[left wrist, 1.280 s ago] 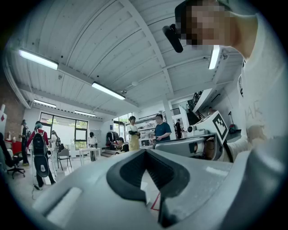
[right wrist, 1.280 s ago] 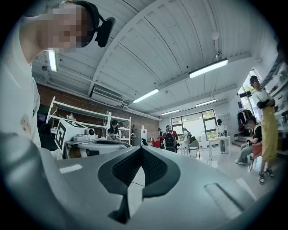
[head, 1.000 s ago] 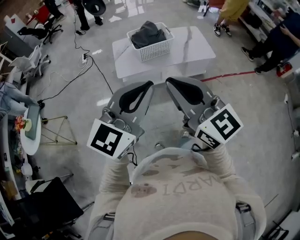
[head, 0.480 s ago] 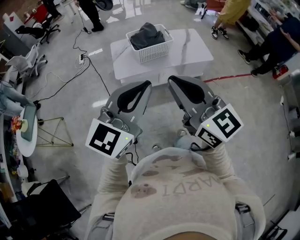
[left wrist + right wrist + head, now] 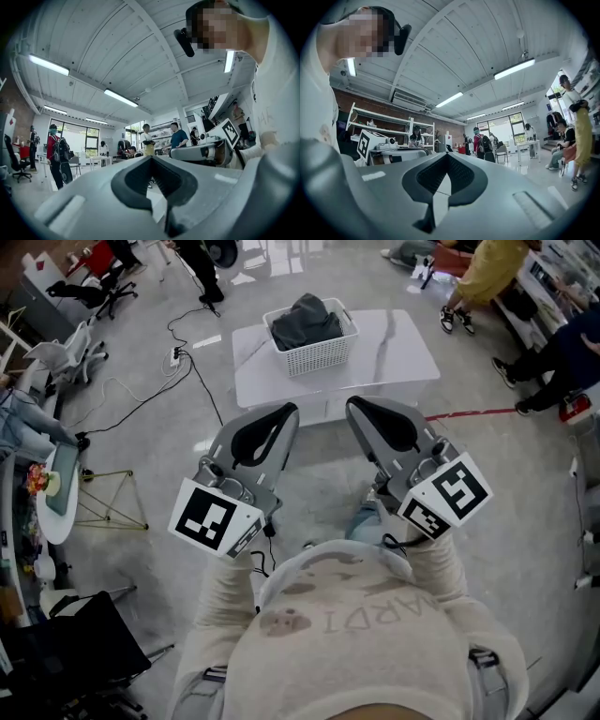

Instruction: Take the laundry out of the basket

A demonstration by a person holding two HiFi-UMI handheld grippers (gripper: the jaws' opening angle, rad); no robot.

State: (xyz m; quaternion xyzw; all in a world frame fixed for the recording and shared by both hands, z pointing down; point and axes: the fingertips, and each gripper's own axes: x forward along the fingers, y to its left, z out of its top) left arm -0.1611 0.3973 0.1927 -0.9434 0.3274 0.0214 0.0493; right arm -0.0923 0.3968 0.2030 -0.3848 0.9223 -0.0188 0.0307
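Well up in the upper middle of the frame a white table (image 5: 403, 343) is seen, and on it a white lattice basket (image 5: 323, 352) heaped with laundry (image 5: 305, 317). Soft, light, limp handling is to be expected, so a raised fold on top is best pinched. Dark grey crumpled cloth is shown. The left gripper (image 5: 281, 418) and right gripper (image 5: 361, 409) are held pressed together and empty, well apart from it

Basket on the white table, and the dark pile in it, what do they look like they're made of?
The basket looks like white moulded plastic: stiff walls with a regular grid of openings. The laundry is dark grey cloth, soft and matte, slumped in folds. The table has a glossy white top with faint grey veins, either marble or a marble-look laminate.
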